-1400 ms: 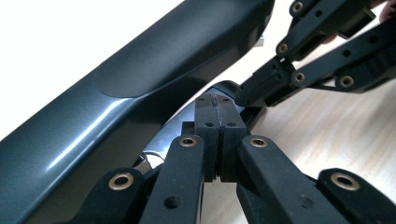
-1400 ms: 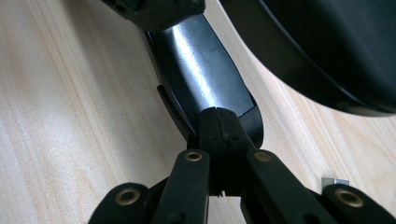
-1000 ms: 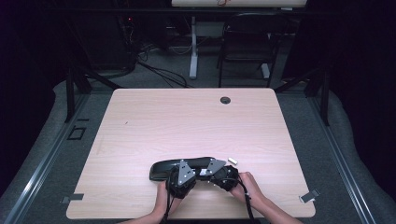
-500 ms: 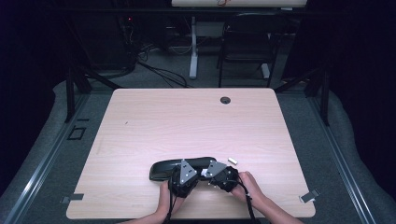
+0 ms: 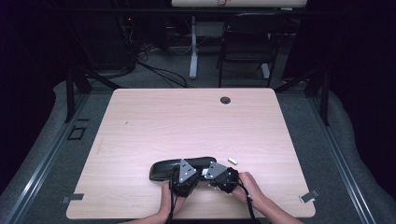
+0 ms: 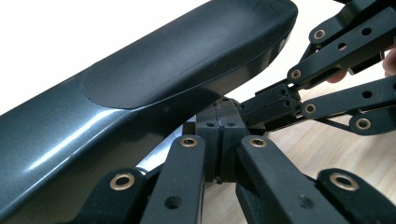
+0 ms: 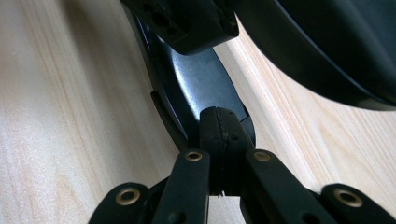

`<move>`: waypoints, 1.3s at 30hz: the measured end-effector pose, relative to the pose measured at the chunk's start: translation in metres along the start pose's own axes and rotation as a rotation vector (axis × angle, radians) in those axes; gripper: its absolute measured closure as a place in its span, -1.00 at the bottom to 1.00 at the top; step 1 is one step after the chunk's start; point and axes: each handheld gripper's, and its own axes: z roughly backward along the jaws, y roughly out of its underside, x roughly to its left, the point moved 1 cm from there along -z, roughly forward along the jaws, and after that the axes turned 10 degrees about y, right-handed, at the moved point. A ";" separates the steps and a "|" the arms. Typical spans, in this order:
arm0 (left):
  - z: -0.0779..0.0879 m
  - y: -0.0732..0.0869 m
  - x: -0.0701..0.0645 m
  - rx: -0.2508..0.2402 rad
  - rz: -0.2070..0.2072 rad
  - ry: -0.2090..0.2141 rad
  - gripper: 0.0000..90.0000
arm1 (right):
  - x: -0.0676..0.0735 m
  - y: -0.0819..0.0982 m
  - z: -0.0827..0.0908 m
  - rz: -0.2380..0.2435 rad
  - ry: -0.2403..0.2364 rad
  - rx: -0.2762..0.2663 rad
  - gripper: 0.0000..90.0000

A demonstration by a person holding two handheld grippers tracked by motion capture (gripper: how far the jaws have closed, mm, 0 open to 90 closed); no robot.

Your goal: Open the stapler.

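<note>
From the high view, a pale wooden table (image 5: 154,121) stands on a grey floor, with a small dark round hole (image 5: 225,100) near its far edge and a chair (image 5: 246,42) behind it in the dim background. Near the front edge lies a long, glossy black case (image 5: 163,169) — it looks like a glasses case — stretched left to right. Both of the person's hands come in from the bottom: the left gripper (image 5: 184,173) and the right gripper (image 5: 218,173) sit side by side, close together, right against the near side of the case. A small white piece (image 5: 232,161) lies on the wood just beyond the right gripper, apart from the case. In the left gripper view, the left gripper (image 6: 219,140) has its two pads pressed together with no visible gap, their tips just under the lower edge of the case (image 6: 140,93), which slants across the picture; whether anything thin sits between the pads cannot be told. The right gripper's black linkage (image 6: 336,60) reaches in from the right. In the right gripper view, the right gripper (image 7: 223,128) has its pads together too — their tips lie against a curved, glossy dark strip (image 7: 196,79) on the wood, with the case's dark body (image 7: 336,42) at upper right.
</note>
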 end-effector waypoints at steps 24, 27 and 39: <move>-0.002 -0.001 -0.006 -0.027 -0.006 -0.016 1.00 | 0.000 0.003 -0.001 -0.039 -0.010 -0.030 1.00; -0.003 0.000 -0.005 -0.025 -0.012 -0.011 1.00 | 0.001 0.003 0.000 -0.018 0.001 -0.023 1.00; -0.004 -0.001 -0.004 -0.022 0.012 0.008 1.00 | 0.008 0.001 -0.003 -0.069 -0.015 -0.080 1.00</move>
